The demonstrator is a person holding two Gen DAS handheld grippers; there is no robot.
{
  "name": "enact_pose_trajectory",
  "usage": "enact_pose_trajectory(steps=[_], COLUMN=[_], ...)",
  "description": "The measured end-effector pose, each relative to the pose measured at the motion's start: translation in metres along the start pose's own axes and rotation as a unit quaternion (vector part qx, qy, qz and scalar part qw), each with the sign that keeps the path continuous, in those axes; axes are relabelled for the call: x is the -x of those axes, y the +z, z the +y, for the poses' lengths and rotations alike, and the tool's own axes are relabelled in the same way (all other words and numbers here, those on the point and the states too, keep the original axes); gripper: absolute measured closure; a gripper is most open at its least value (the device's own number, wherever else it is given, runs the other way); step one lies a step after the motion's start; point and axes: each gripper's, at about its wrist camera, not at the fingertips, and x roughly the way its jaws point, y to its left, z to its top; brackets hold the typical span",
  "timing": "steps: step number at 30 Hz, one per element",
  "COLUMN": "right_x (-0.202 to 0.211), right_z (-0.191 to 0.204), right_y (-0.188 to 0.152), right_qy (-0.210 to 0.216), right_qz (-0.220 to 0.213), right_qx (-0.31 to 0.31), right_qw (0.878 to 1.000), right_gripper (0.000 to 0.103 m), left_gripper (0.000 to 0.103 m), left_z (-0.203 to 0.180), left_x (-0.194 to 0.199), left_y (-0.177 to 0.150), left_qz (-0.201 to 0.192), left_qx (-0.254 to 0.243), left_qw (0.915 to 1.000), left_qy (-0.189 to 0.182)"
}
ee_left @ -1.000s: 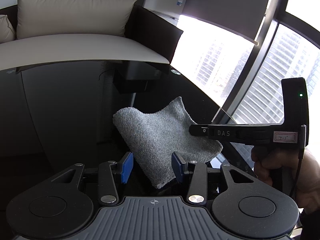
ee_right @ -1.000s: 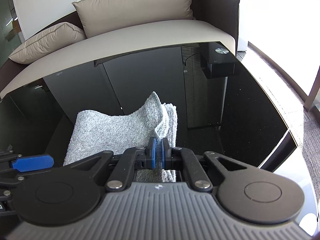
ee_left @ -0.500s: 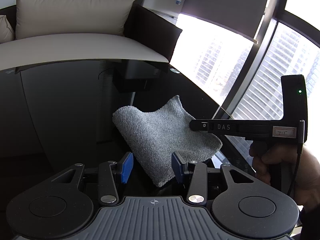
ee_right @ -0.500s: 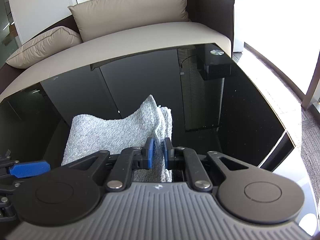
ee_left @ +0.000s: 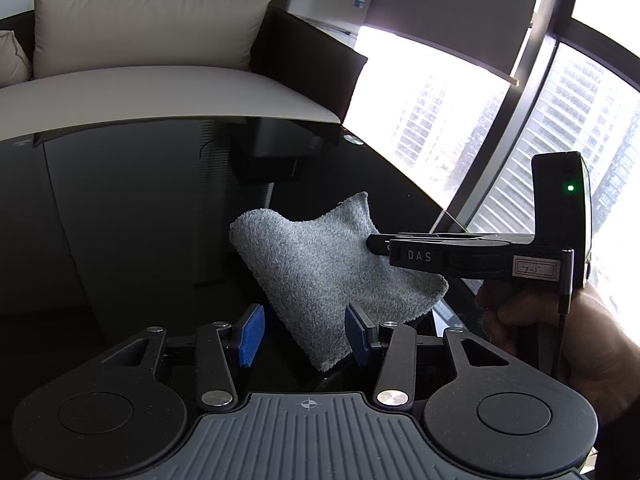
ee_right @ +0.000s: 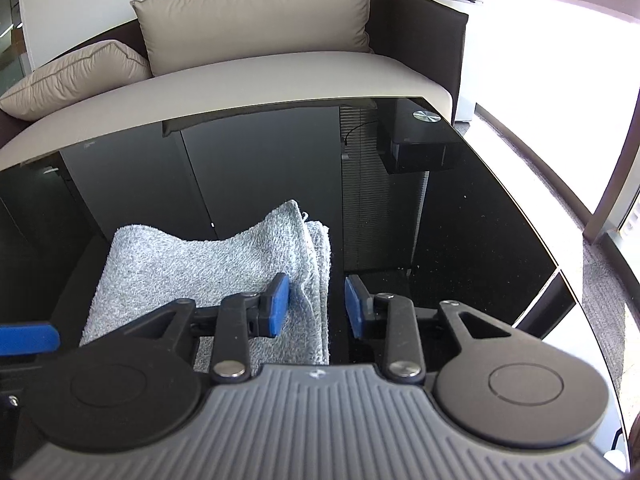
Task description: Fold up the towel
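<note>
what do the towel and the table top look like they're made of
Towel: grey terry cloth, likely cotton, going by its matte, looped, fuzzy pile and soft folds. Table: probably black glass or polished stone; its glossy surface mirrors the sofa and room.

Towel (ee_right: 208, 264): 1, grey, folded, at 9 o'clock on the desk (ee_right: 460, 240). Desk: 1, black gloss. Claws: 2, left claw (ee_left: 305, 334) and right claw (ee_right: 316, 304). Sofa (ee_right: 280, 76): 1, 12 o'clock. Cushions: 2, large cushion (ee_right: 256, 12) and small cushion (ee_right: 76, 76).
</note>
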Motion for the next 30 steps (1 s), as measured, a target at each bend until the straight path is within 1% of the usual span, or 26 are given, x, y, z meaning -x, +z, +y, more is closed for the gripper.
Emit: enact_pose_trajectory(steps=[7, 12, 15, 19, 21, 24, 30], right_x=[0.010, 0.012, 0.011, 0.010, 0.010, 0.010, 0.013], right_z=[-0.004, -0.001, 0.006, 0.015, 0.019, 0.023, 0.050], right_y=[0.002, -0.005, -0.008, -0.011, -0.012, -0.012, -0.012], right_qy=[-0.003, -0.004, -0.007, 0.001, 0.003, 0.010, 0.020], right_qz=[0.002, 0.020, 0.019, 0.016, 0.017, 0.021, 0.023], right_qx=[-0.003, 0.008, 0.014, 0.011, 0.004, -0.026, -0.025], right_qw=[1.000, 1.000, 1.000, 1.000, 1.000, 0.999, 0.999], right_gripper=[0.070, 0.070, 0.070, 0.070, 0.070, 0.070, 0.070], left_gripper=[0.061, 0.060, 0.059, 0.059, 0.059, 0.059, 0.059], left_z=[0.004, 0.009, 0.014, 0.023, 0.028, 0.036, 0.046], left_x=[0.003, 0.006, 0.011, 0.018, 0.023, 0.030, 0.043], left_y=[0.000, 0.000, 0.001, 0.001, 0.002, 0.003, 0.006], left_qz=[-0.003, -0.007, -0.012, -0.016, -0.020, -0.025, -0.037], left_qx=[0.003, 0.008, 0.012, 0.020, 0.026, 0.035, 0.053], left_qw=[1.0000, 0.9999, 0.9997, 0.9992, 0.9988, 0.9980, 0.9962], left_qy=[0.005, 0.012, 0.020, 0.031, 0.036, 0.045, 0.058])
